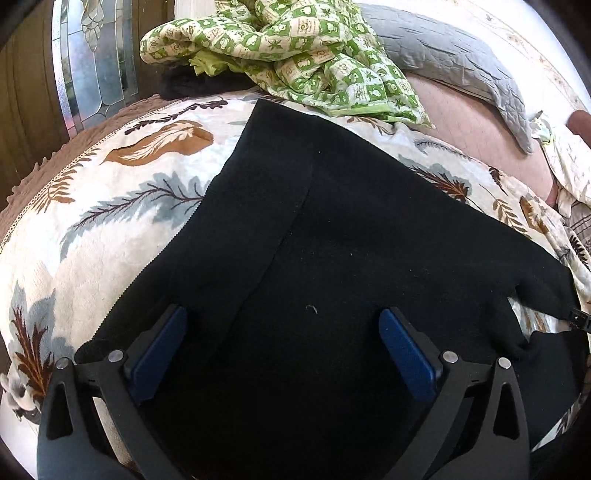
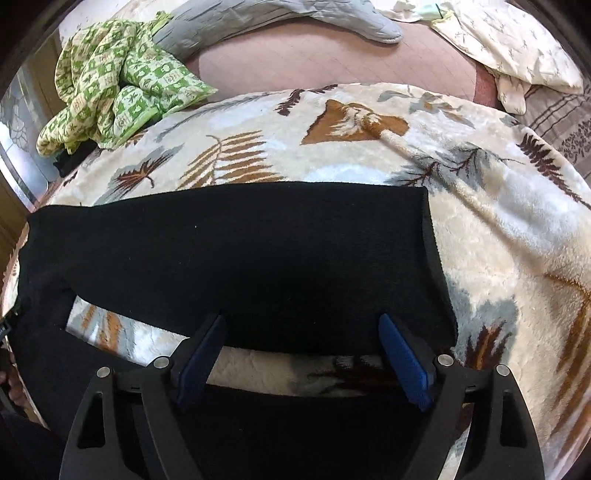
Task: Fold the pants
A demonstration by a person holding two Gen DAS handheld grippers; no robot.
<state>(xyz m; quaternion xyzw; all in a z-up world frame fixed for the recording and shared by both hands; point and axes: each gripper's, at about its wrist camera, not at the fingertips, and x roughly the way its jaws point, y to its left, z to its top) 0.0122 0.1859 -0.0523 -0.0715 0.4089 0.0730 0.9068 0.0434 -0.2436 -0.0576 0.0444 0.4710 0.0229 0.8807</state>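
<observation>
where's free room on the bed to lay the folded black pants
Bare leaf-print blanket lies right of the black pants, and a strip runs between the pants and the pink sheet. The far left corner is crowded by the green checked quilt and grey pillow.

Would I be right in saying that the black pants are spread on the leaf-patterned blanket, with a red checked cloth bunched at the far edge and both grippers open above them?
Nearly: the bunched cloth is green and cream checked, not red, as both wrist views show. The rest stands: the black pants lie on the leaf-patterned blanket, and the left gripper and right gripper both have their jaws apart with nothing clamped.
</observation>
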